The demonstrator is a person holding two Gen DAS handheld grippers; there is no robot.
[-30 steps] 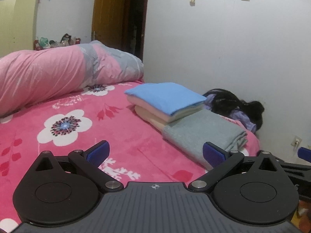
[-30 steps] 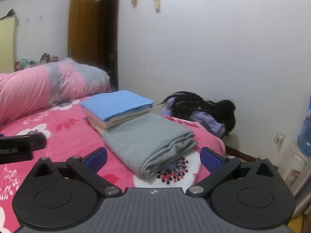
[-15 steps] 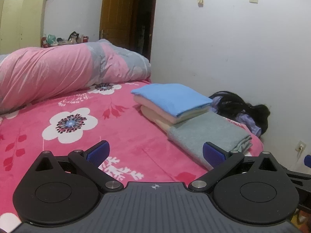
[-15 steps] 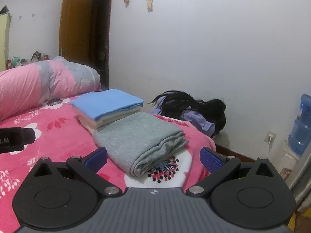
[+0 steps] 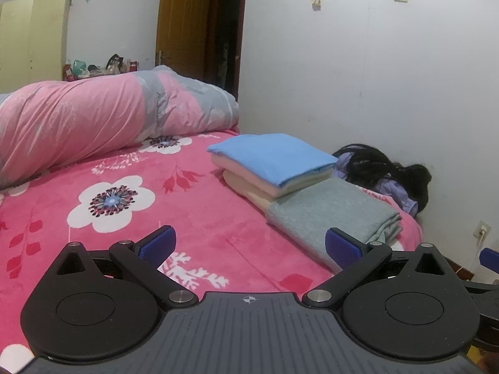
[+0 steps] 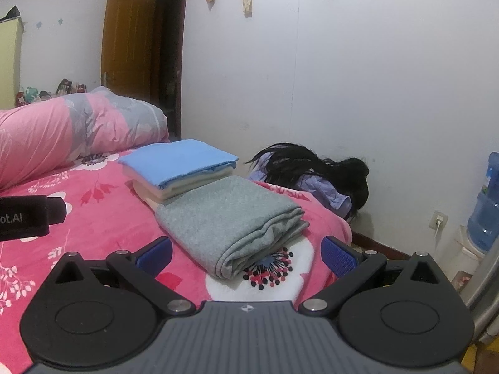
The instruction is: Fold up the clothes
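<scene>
Folded grey garment [image 6: 230, 218] lies on the pink floral bed [image 5: 124, 218], touching a blue-topped folded stack [image 6: 177, 168] at its 11 o'clock. Left tongs [image 5: 249, 246] and right tongs [image 6: 246, 252] hover spread apart, empty.

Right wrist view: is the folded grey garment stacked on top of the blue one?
No. The grey garment lies directly on the pink bedspread, nearer the camera than the blue garment, which tops its own pile.

Both claws drifted rightward; water bottle [image 6: 485, 205] entered right view.
</scene>
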